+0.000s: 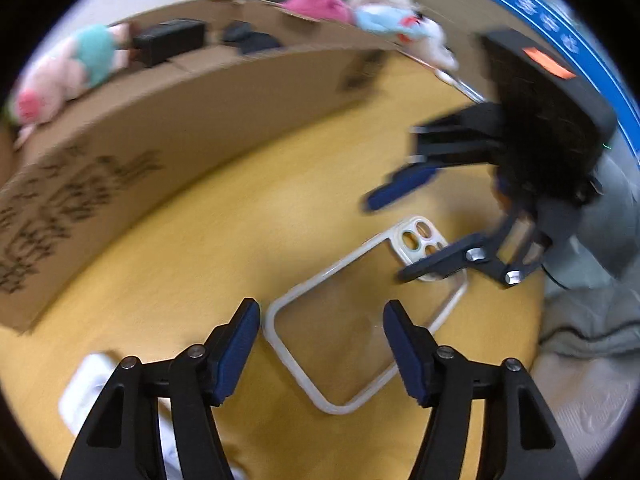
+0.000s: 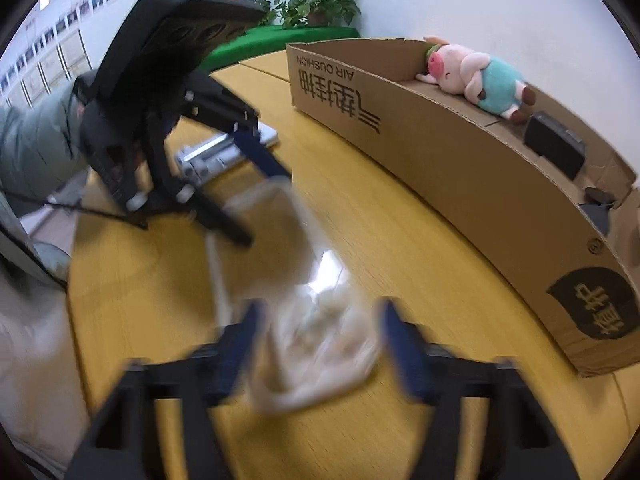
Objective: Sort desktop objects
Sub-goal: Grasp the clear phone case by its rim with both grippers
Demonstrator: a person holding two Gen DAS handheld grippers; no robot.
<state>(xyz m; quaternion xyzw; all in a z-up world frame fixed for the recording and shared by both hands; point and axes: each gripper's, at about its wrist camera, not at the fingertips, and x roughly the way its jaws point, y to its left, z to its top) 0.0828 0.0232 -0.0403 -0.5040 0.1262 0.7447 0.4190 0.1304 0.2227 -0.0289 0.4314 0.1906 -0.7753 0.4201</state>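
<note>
Cardboard dominates the far side: a long open cardboard box (image 2: 460,168) lies across the yellow wooden surface (image 1: 208,248), walling off the back. On its flaps rest a plush pig in a teal outfit (image 2: 476,76), a black boxy object (image 2: 554,148) and a dark item I cannot identify. Behind the box more plush toys, pink (image 1: 316,2) and light blue (image 1: 384,24), are piled up. A potted plant (image 2: 316,2) stands in the corner on a green mat.

Nearer in, the clear phone case (image 1: 360,320) lies flat on the surface between the two tools, its camera cut-outs toward the right hand-held gripper (image 1: 404,236). That one's fingers straddle the case's camera end, apart and not visibly pressing it; motion blur hides the contact. The left hand-held gripper (image 1: 320,356) stands over the opposite end, jaws apart either side of the case's rim. A white block (image 1: 86,388) sits just left of it, partly hidden.
</note>
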